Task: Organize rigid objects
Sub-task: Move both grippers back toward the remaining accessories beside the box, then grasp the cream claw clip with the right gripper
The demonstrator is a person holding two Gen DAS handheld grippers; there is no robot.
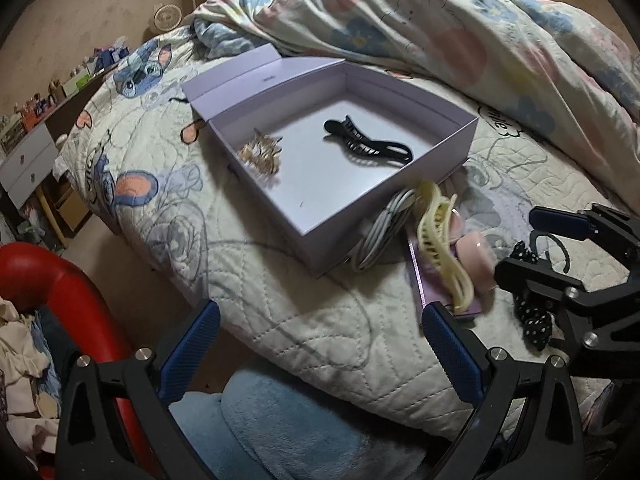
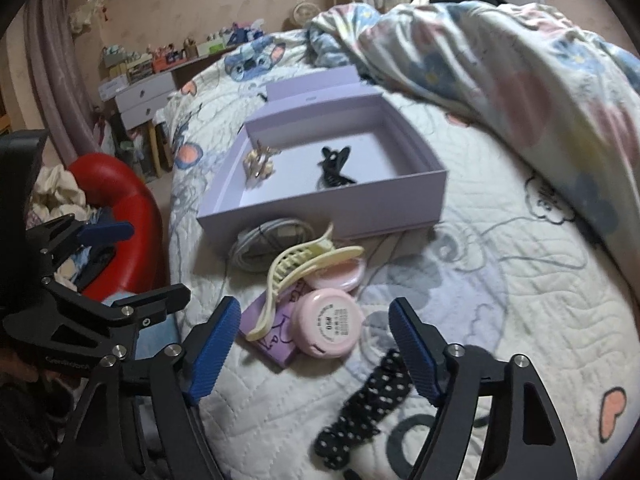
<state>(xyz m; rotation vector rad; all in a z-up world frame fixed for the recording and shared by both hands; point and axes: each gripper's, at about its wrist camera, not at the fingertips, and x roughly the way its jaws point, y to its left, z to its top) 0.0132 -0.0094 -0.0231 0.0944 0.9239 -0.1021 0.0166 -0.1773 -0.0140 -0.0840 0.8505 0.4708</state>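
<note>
An open lilac box [image 1: 460, 148] [image 2: 320, 216] lies on the bed. Inside it are a black hair claw [image 1: 366, 142] [image 2: 334, 166] and a gold-brown claw [image 1: 260, 154] [image 2: 259, 164]. In front of the box lie a cream hair claw [image 1: 438, 236] [image 2: 296, 276], a round pink compact [image 2: 330, 328] [image 1: 476, 258], a second pink compact [image 2: 344, 274], a lilac flat card [image 2: 268, 334] and a coiled white cable [image 1: 384, 228] [image 2: 264, 246]. My left gripper [image 1: 320, 352] is open and empty, near the bed's edge. My right gripper [image 2: 316, 344] is open and empty, just short of the round compact.
A black polka-dot scrunchie [image 2: 368, 404] [image 1: 534, 320] lies by the right gripper. A rumpled floral duvet [image 1: 440, 28] covers the far bed. A red chair [image 1: 80, 304] and a blue fleece [image 1: 288, 432] are beside the bed. A cluttered white drawer unit [image 2: 144, 100] stands at the wall.
</note>
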